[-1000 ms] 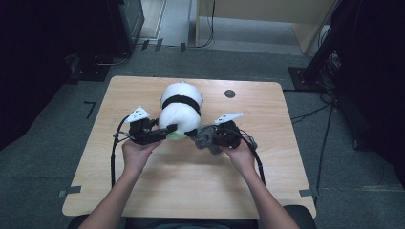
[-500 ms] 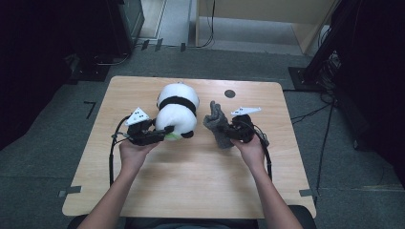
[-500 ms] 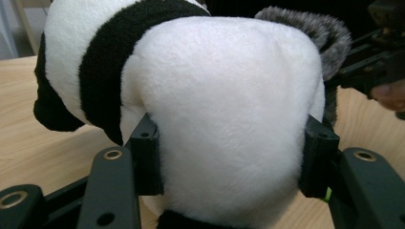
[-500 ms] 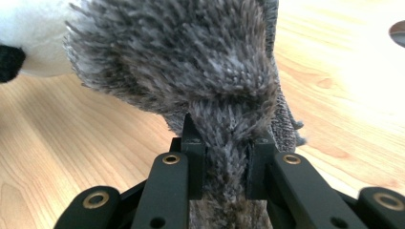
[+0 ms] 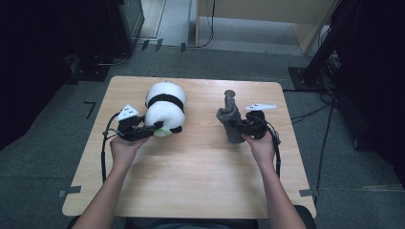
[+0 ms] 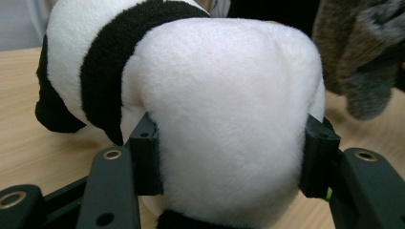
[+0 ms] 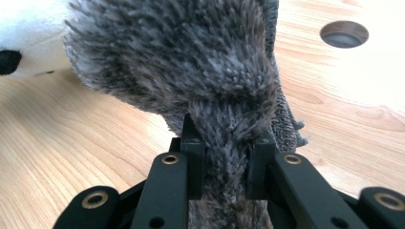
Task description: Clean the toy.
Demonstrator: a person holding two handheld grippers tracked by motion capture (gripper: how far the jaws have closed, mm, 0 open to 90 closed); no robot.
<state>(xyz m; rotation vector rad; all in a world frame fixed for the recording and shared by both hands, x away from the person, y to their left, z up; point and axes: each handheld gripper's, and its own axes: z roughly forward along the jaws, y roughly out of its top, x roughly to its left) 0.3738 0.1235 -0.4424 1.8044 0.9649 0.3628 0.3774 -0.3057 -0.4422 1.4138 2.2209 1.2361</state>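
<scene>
Your arms are bare, with no sleeves on them. You have a black tool in each hand. Your left gripper has a small white plate with three corners on top, and it has dark dots on it. Your right gripper has a white plate like that too. A black cable hangs in a loop from each one. Up close, the left gripper's jaws are flat black bars with round brass rings in them. Each bar ends in a chunky black block. A bit of bright green peeks out by one block. The right gripper has the same black bars and brass rings.
</scene>
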